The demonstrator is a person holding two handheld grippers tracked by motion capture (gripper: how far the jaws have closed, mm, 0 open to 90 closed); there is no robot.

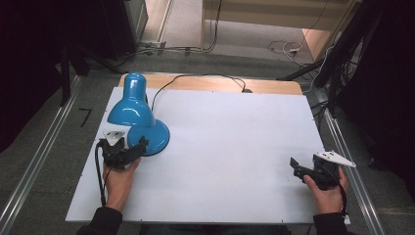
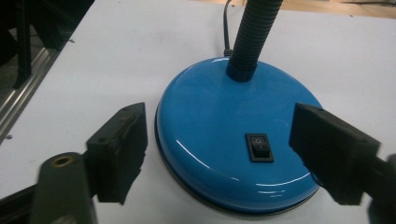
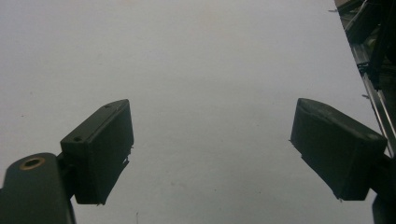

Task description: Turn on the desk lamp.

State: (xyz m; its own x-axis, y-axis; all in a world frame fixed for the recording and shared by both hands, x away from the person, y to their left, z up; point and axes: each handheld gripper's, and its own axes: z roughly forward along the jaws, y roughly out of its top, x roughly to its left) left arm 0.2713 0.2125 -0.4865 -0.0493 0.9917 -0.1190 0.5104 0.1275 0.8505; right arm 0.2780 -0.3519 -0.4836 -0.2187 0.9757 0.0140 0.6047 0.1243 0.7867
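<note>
Lamp (image 1: 134, 110) in glossy blue stands at the near-left part of a white table (image 1: 230, 147), its shade tipped toward the far-left corner and its round base (image 2: 233, 140) flat on the surface. A ribbed black neck (image 2: 250, 37) rises from the back of that base, and a black cord (image 1: 195, 78) trails away across the far edge of the table. The left gripper (image 2: 217, 154), held in a person's left hand (image 1: 120, 178), hovers at the near side of the base with its jaws spread wide, one to either side of the dome and neither seen touching it. A small black rocker switch (image 2: 259, 147) sits on the base between them. Well apart, near the table's right edge, the right gripper (image 3: 212, 149) hangs over bare white surface in the person's right hand (image 1: 328, 191), its jaws likewise wide apart and holding nothing.
</note>
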